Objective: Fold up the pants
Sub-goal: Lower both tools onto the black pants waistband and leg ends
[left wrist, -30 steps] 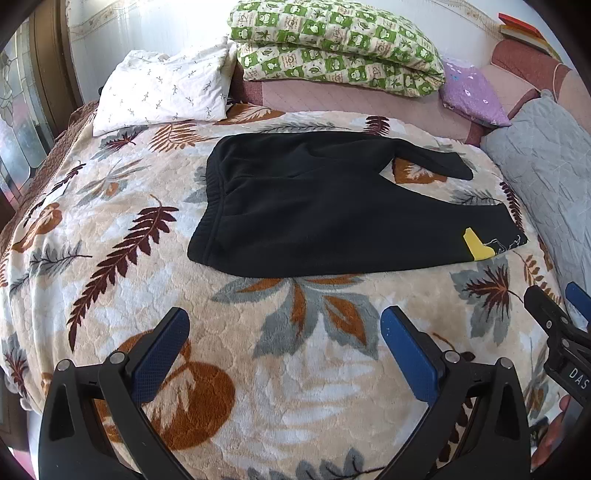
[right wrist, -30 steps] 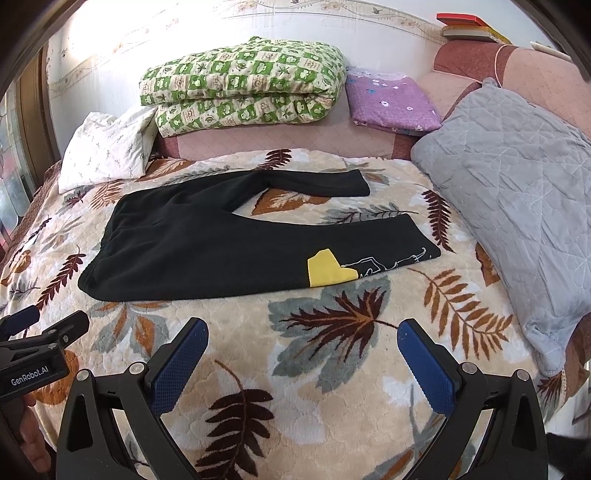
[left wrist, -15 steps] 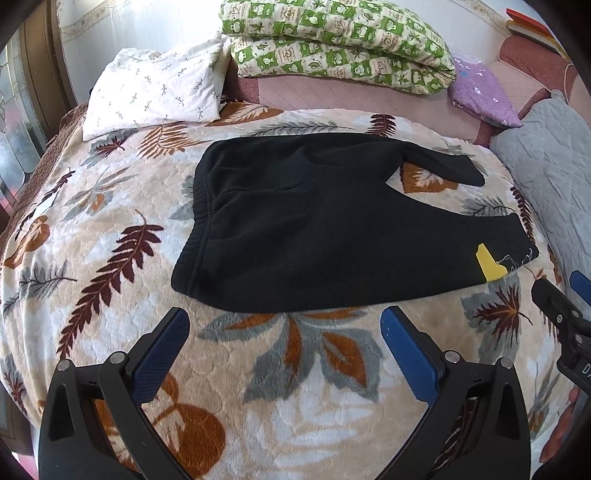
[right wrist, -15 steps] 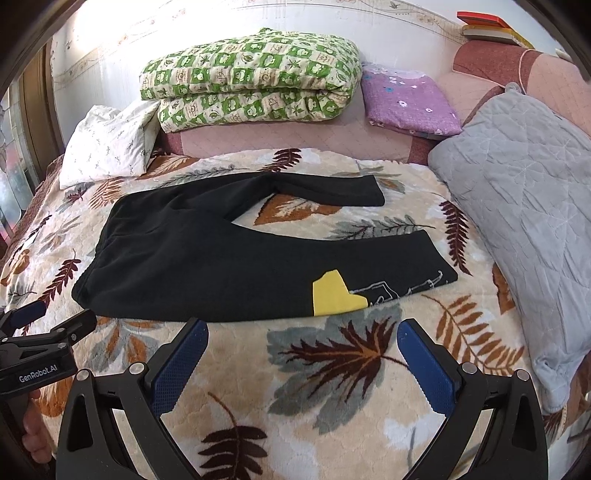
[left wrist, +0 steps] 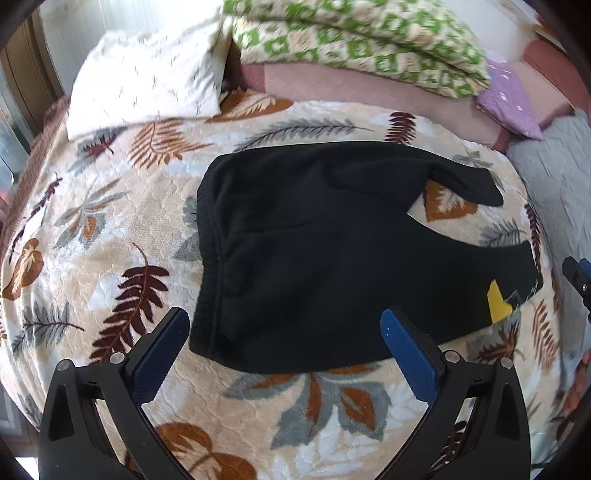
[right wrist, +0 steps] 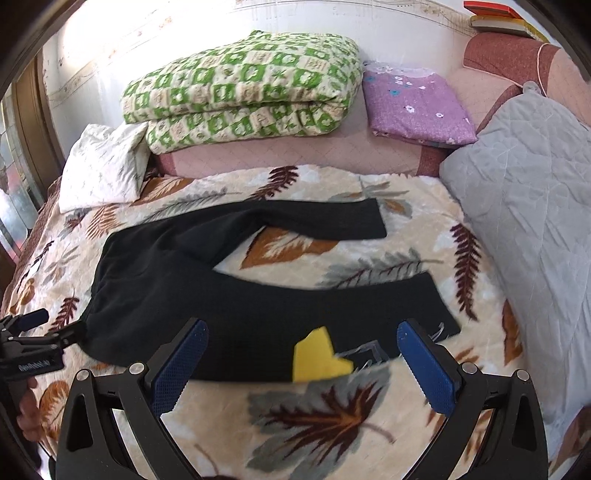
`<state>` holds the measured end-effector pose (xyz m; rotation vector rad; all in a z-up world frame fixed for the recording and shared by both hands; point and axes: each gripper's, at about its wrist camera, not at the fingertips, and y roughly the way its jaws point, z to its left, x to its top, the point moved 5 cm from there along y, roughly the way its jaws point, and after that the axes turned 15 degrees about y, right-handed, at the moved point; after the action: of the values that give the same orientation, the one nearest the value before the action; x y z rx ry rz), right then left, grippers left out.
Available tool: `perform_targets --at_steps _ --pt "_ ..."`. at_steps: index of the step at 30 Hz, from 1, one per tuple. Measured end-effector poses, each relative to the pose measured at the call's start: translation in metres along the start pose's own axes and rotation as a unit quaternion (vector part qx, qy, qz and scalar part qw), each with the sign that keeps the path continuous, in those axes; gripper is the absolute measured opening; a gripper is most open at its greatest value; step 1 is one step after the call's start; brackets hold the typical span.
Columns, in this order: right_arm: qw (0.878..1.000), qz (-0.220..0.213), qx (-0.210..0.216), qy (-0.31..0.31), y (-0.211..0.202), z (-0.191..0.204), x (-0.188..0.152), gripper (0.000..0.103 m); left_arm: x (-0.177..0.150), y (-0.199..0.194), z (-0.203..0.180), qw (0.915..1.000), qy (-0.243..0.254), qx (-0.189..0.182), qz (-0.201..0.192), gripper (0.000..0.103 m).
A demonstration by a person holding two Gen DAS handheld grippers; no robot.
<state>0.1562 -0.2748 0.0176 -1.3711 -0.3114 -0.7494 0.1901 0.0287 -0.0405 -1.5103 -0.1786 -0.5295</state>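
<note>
Black pants (left wrist: 332, 251) lie flat on the leaf-patterned blanket, waistband to the left, both legs spread to the right. The near leg carries a yellow patch (right wrist: 319, 356). My left gripper (left wrist: 284, 336) is open and empty, its blue pads straddling the near waistband corner just above the cloth. My right gripper (right wrist: 303, 350) is open and empty over the near leg (right wrist: 295, 314), the yellow patch between its pads. The far leg (right wrist: 314, 221) lies apart from the near one. The left gripper also shows in the right wrist view (right wrist: 33, 332).
The leaf blanket (left wrist: 110, 229) covers the bed. A white pillow (left wrist: 147, 74), a green checked quilt (right wrist: 243, 92) and a purple pillow (right wrist: 413, 103) lie at the back. A grey quilted cushion (right wrist: 524, 206) lies on the right. Books (right wrist: 498, 14) stand at top right.
Both grippers have moved forward and down toward the pants: the left now straddles the waistband corner, the right the near leg at the yellow patch. Pants have not moved.
</note>
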Motion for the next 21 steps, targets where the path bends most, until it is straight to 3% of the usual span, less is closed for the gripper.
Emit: perform_targets --at_steps 5,9,13,14,21 --pt "1.0 -0.001 -0.023 0.001 0.03 -0.033 0.066 0.102 0.046 0.015 0.056 0.9976 -0.064 -0.016 0.023 0.103" --pt "0.999 0.016 -0.031 0.039 0.086 -0.062 0.122 0.102 0.071 0.044 0.096 0.9912 -0.117 -0.029 0.054 0.103" --pt "0.994 0.078 -0.01 0.076 0.159 -0.077 0.144 0.099 0.082 0.077 0.115 0.9817 -0.156 -0.062 0.09 0.103" --pt "0.992 0.096 -0.012 0.084 0.181 -0.081 0.148 0.091 0.084 0.083 0.117 0.9805 -0.159 -0.067 0.094 0.103" --pt "0.986 0.132 -0.003 0.1 0.251 -0.092 0.155 0.087 0.097 0.119 0.115 0.9764 -0.149 -0.102 0.119 0.103"
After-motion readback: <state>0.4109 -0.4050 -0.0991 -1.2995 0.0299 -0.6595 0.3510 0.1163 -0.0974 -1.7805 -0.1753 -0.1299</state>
